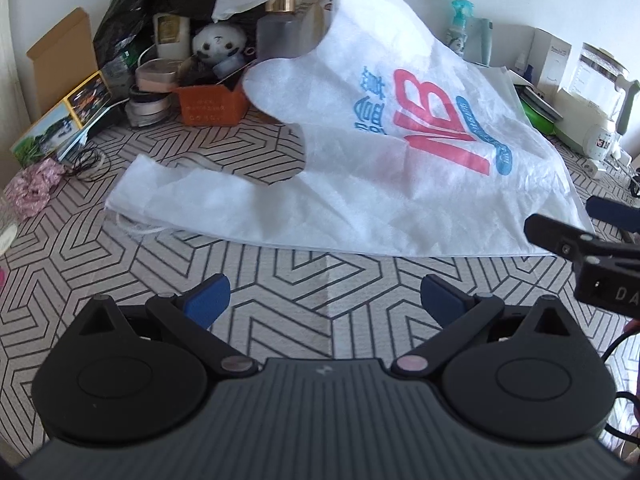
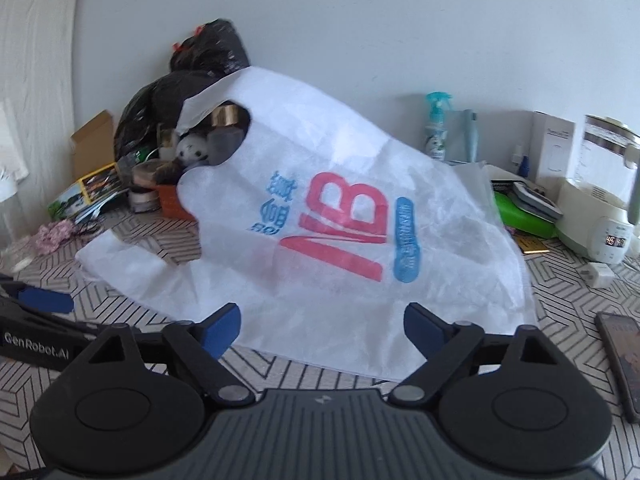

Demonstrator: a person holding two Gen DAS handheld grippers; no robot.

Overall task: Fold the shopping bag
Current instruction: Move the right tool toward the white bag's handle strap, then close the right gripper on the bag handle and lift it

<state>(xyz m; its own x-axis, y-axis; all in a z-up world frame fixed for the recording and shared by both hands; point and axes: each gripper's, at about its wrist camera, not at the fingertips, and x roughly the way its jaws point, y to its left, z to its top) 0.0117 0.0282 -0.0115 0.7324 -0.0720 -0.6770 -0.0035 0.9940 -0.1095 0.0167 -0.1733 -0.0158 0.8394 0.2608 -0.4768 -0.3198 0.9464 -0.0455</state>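
Here, both tongs, left point(image 1: 326, 294) and right point(image 2: 322, 328), wide apart, empty, before the white shopping bag point(image 1: 384, 168).

Light: bright, soft daylight – even across both views.
Shadows: faint under the white bag point(image 1: 400, 168); wall behind evenly lit.
Glare: mild sheen on the kettle point(image 2: 608, 160).
Blur: right wrist view slightly smeared; left sharper.
Distortion: strong fisheye bending – dark corners at the edges.
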